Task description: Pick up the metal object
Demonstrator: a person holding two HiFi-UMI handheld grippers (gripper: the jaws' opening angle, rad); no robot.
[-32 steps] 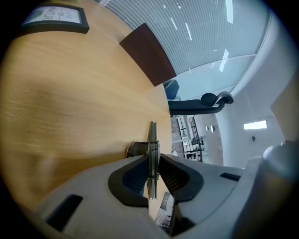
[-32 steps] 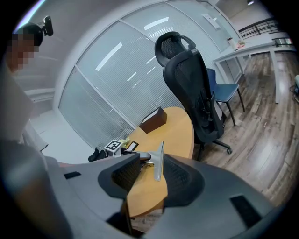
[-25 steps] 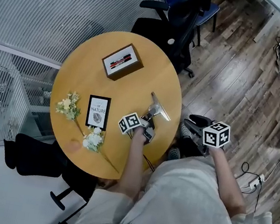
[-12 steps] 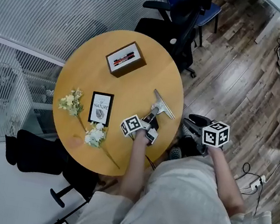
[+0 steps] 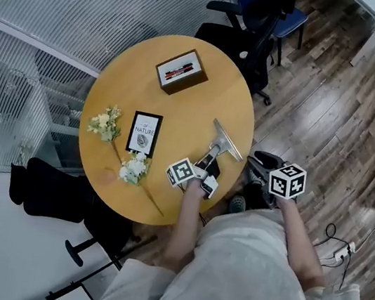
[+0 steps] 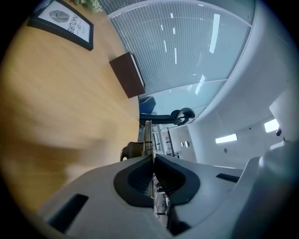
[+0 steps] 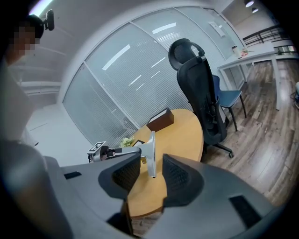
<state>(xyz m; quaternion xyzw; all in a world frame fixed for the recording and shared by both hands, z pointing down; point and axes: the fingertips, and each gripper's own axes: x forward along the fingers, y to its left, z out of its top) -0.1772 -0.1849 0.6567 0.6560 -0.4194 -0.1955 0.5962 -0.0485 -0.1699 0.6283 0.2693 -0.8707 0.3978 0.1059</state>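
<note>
Head view: metal object (image 5: 226, 144) in left gripper (image 5: 207, 165)

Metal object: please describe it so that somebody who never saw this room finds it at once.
Look at the round wooden table, then its edge nearest the person. There the left gripper is shut on the metal object: a shiny silver T-shaped tool, unlike the brown box, framed card and flowers.
</note>
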